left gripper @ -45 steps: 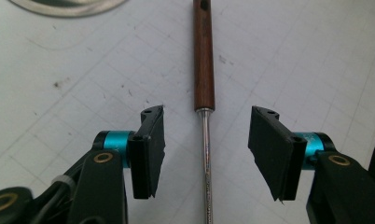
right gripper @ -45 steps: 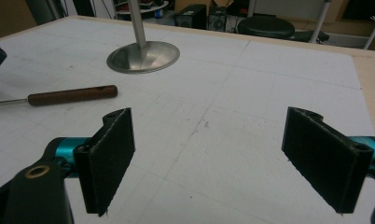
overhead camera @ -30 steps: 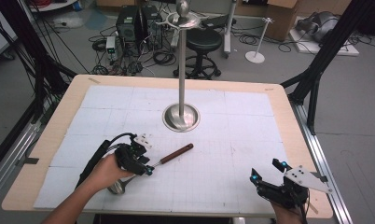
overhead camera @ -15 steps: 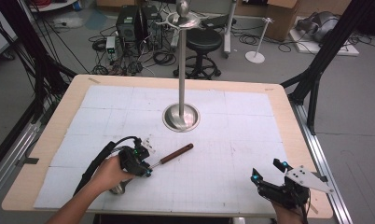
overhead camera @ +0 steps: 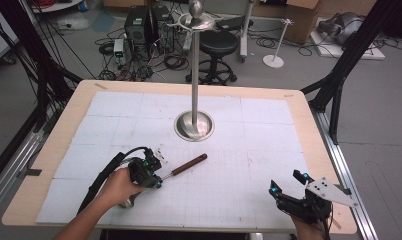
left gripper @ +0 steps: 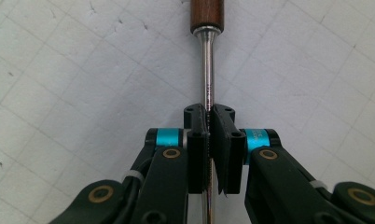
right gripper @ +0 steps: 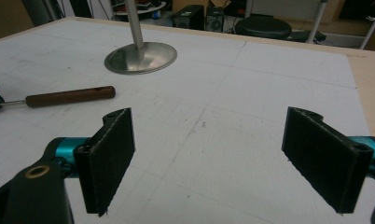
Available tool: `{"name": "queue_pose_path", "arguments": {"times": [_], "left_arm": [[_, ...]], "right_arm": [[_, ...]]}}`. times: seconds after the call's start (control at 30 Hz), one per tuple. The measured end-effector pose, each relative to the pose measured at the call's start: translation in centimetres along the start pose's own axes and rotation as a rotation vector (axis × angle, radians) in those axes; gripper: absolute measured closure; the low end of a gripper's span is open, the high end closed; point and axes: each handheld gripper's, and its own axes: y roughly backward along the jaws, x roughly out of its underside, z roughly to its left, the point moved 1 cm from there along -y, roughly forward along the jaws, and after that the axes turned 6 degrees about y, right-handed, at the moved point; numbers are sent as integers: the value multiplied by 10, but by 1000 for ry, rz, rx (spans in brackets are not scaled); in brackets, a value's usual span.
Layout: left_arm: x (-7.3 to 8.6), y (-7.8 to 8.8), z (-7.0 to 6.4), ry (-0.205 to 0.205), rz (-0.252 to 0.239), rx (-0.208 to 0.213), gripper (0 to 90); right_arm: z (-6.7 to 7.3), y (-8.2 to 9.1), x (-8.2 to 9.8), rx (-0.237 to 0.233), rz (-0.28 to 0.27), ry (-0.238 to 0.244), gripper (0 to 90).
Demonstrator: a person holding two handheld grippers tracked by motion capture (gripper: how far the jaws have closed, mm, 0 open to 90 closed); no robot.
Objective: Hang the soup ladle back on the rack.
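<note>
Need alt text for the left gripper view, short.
The left gripper is shut on the thin metal shaft of a tool that lies on a white gridded mat. The shaft runs straight up from the jaws to a brown wooden handle at the top edge.

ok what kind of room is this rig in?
Looks like a robotics lab or workshop, not a home: loose cables across the floor, electronics boxes behind the table, black frame struts beside it, and a grid mat.
</note>
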Motion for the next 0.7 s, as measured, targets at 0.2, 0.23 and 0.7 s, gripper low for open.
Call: {"name": "queue_pose_path", "arguments": {"times": [0.2, 0.23, 0.7], "left_arm": [[-1, 0, 0, 10, 4, -1, 841], [0, 0, -1, 12, 0, -3, 842], [14, 18, 8, 70, -130, 21, 844]], "right_arm": [[0, 1, 0, -1, -2, -2, 163], [-1, 1, 0, 1, -6, 2, 163], [-2, 1, 0, 3, -7, -1, 163]]}}
